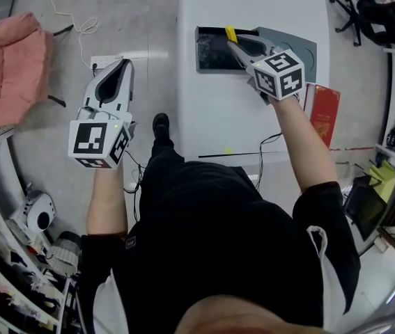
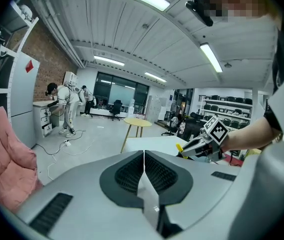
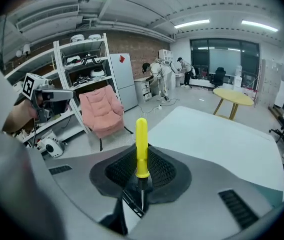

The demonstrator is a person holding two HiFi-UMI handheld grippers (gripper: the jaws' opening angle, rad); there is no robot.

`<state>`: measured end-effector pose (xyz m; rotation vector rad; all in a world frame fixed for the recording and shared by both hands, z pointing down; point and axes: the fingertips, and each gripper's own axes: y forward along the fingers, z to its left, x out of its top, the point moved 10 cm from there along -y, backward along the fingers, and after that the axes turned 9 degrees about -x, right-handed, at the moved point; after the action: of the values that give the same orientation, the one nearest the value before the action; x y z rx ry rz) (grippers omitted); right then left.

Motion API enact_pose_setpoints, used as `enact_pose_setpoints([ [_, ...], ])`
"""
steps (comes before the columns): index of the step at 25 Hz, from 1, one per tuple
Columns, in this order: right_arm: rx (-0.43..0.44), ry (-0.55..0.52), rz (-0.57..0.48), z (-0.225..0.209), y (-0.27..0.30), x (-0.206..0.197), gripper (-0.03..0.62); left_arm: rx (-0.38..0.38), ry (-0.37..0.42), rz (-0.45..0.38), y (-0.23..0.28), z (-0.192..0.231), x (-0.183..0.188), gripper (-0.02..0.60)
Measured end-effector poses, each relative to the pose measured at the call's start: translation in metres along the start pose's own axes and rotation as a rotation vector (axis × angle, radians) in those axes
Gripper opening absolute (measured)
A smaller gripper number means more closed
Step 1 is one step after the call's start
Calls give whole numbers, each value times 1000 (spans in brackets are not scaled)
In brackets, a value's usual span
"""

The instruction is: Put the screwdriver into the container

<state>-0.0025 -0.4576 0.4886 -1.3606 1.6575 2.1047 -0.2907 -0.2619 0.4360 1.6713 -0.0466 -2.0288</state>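
A screwdriver with a yellow handle (image 1: 230,33) is held in my right gripper (image 1: 237,46), which is shut on it just below the handle. In the right gripper view the handle (image 3: 141,146) stands up out of the closed jaws. The gripper hovers over the right end of a black open container (image 1: 211,51) on the white table (image 1: 253,124). My left gripper (image 1: 119,72) hangs off the table's left side, above the floor. Its jaws are shut with nothing between them (image 2: 144,156). The left gripper view shows the right gripper (image 2: 202,145) from afar.
A grey flat piece (image 1: 305,47) lies just right of the container. A red book (image 1: 324,110) sits at the table's right edge. A pink cushioned chair (image 1: 5,68) and loose cables (image 1: 79,26) are on the floor to the left. Shelves stand at the lower left.
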Motion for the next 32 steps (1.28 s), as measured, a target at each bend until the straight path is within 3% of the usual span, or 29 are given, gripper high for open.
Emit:
enact_pose_setpoints([
  [11,19,-110,226,8,42,-16,80,-10,-11,12,3,1,-5,20],
  [20,-2,-93,337,8,71,-33,81,15,-24,22,-8,6,-12,20],
  [26,20,-82,379,13,81,-37,83,34,-29,23,-19,9,-17,20],
  [32,-16,-47,374,13,83,-36,88,45,-37,25,-30,15,-21,20],
])
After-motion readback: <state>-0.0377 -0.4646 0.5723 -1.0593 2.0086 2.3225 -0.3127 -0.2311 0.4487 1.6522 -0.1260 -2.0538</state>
